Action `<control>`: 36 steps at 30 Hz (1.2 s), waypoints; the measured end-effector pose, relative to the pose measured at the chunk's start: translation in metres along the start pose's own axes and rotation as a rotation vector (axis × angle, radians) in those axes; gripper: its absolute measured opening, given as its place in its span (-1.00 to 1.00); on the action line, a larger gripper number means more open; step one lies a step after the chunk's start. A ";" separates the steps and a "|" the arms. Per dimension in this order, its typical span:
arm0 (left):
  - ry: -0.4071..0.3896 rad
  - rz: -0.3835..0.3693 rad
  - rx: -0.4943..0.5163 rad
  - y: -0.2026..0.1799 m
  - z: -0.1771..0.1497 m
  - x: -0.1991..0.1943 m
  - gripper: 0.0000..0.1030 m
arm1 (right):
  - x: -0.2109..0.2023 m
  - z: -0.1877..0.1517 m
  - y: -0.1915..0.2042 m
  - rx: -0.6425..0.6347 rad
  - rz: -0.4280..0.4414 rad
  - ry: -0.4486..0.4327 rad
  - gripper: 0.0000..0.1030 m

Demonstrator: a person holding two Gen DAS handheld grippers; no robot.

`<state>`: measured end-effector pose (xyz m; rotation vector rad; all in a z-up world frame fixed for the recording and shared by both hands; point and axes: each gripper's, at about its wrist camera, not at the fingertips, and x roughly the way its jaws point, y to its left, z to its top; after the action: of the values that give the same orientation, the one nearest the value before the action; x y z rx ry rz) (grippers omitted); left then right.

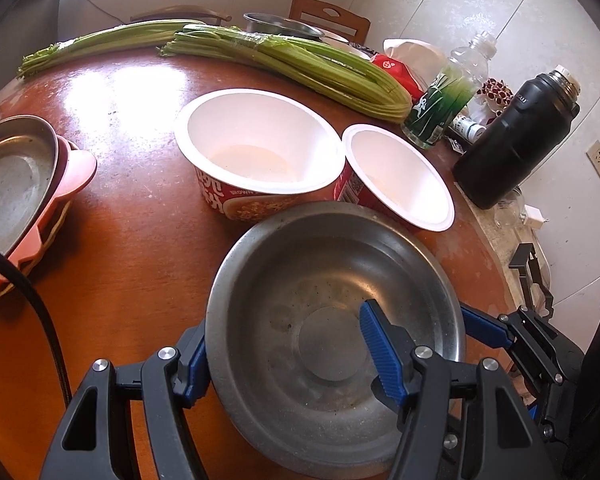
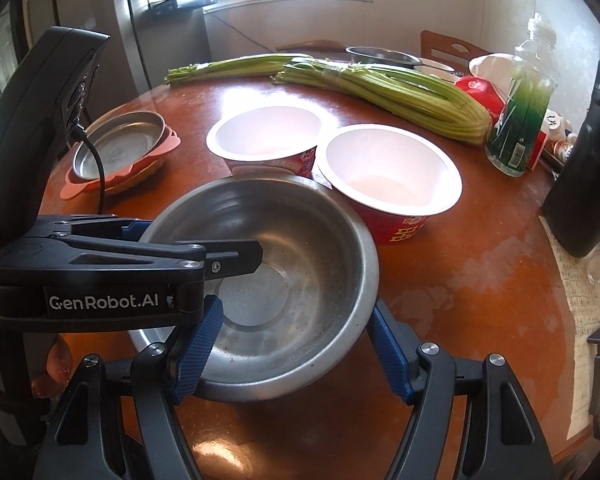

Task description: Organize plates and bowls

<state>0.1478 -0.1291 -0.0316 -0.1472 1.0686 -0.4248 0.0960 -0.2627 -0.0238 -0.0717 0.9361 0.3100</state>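
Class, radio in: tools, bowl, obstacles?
Left tool and right tool each straddle the round steel bowl's rim. Two white-lined red paper noodle cups touch its far side.
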 end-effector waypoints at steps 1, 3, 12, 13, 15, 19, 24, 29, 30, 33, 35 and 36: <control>0.000 0.002 0.000 0.000 0.000 0.000 0.28 | -0.001 0.001 0.001 -0.003 -0.001 -0.004 0.45; -0.003 0.011 0.007 -0.001 0.000 -0.002 0.28 | -0.004 0.002 0.003 -0.013 -0.003 -0.011 0.45; -0.045 0.040 0.020 0.004 -0.004 -0.027 0.28 | -0.015 0.008 0.020 -0.051 0.016 -0.036 0.47; -0.051 0.045 0.024 0.004 -0.005 -0.030 0.28 | -0.016 0.009 0.023 -0.056 0.020 -0.038 0.47; -0.062 0.055 0.026 0.007 -0.007 -0.037 0.28 | -0.018 0.009 0.029 -0.065 0.027 -0.042 0.47; -0.085 0.076 0.027 0.011 -0.010 -0.048 0.28 | -0.020 0.010 0.038 -0.077 0.039 -0.050 0.47; -0.102 0.087 0.016 0.020 -0.015 -0.059 0.28 | -0.020 0.011 0.047 -0.083 0.057 -0.054 0.47; -0.105 0.105 0.009 0.027 -0.020 -0.063 0.28 | -0.016 0.010 0.055 -0.091 0.073 -0.047 0.47; -0.106 0.108 0.009 0.028 -0.021 -0.064 0.28 | -0.015 0.010 0.055 -0.092 0.076 -0.044 0.47; -0.105 0.114 0.007 0.031 -0.024 -0.065 0.28 | -0.012 0.009 0.058 -0.092 0.084 -0.039 0.47; -0.103 0.114 0.003 0.033 -0.026 -0.066 0.28 | -0.012 0.008 0.059 -0.094 0.087 -0.035 0.47; -0.103 0.116 0.003 0.034 -0.027 -0.066 0.28 | -0.011 0.007 0.060 -0.095 0.091 -0.035 0.47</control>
<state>0.1067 -0.0687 -0.0017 -0.1030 0.9702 -0.3106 0.0778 -0.2069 -0.0062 -0.1109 0.8912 0.4387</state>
